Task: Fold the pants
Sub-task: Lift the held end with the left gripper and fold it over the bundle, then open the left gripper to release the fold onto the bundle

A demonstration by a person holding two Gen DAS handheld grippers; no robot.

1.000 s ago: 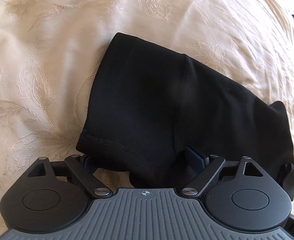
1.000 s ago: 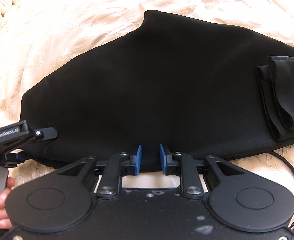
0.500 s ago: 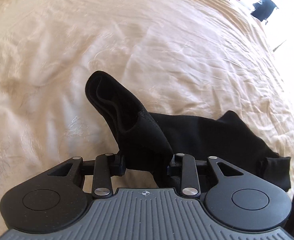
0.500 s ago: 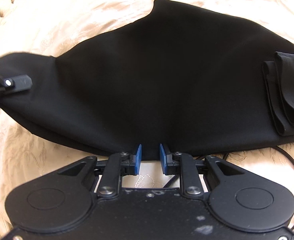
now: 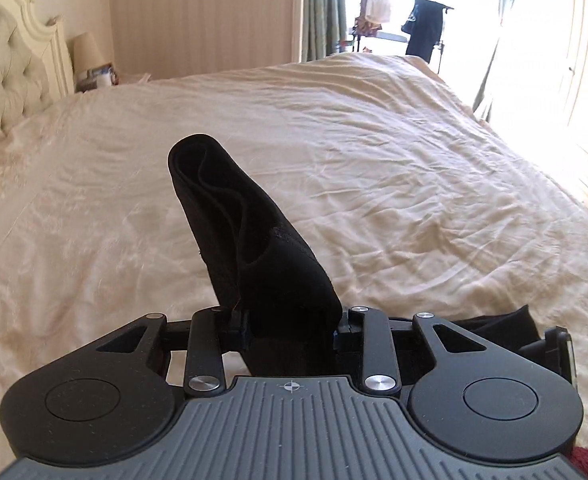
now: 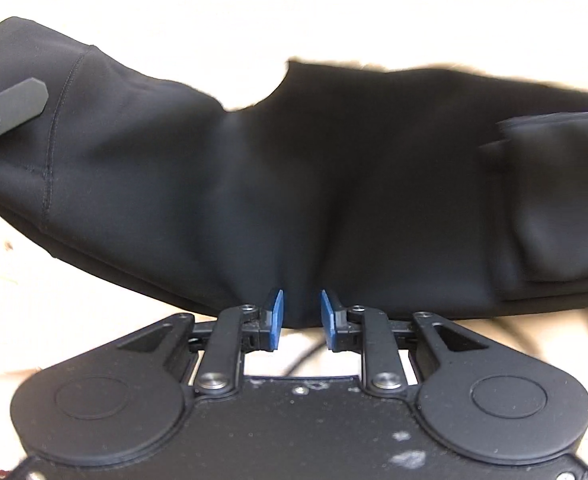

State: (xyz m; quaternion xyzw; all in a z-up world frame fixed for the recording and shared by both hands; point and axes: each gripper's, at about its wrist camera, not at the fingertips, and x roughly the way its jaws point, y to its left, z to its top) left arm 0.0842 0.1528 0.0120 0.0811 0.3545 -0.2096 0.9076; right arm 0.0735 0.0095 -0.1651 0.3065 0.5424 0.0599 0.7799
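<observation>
The black pants (image 6: 294, 184) lie across the cream bedspread (image 5: 373, 160). My left gripper (image 5: 292, 326) is shut on one end of the pants (image 5: 254, 240) and holds it lifted, the cloth standing up between the fingers. My right gripper (image 6: 297, 316) is shut on the near edge of the pants at their middle, blue pads (image 6: 274, 314) pinching the fabric. A folded layer of the pants (image 6: 553, 200) lies on top at the right. Part of the left gripper (image 6: 10, 106) shows at the left of the right wrist view.
A tufted headboard (image 5: 6, 64) and a lamp (image 5: 88, 50) stand at the far left. Curtains (image 5: 321, 8) and a clothes rack (image 5: 405, 16) are beyond the bed's far end. A black cable (image 6: 305, 354) lies under the right gripper.
My left gripper closed on the pants end and lifted it, tilting up so the room shows. The right gripper kept its grip and the pants edge rose.
</observation>
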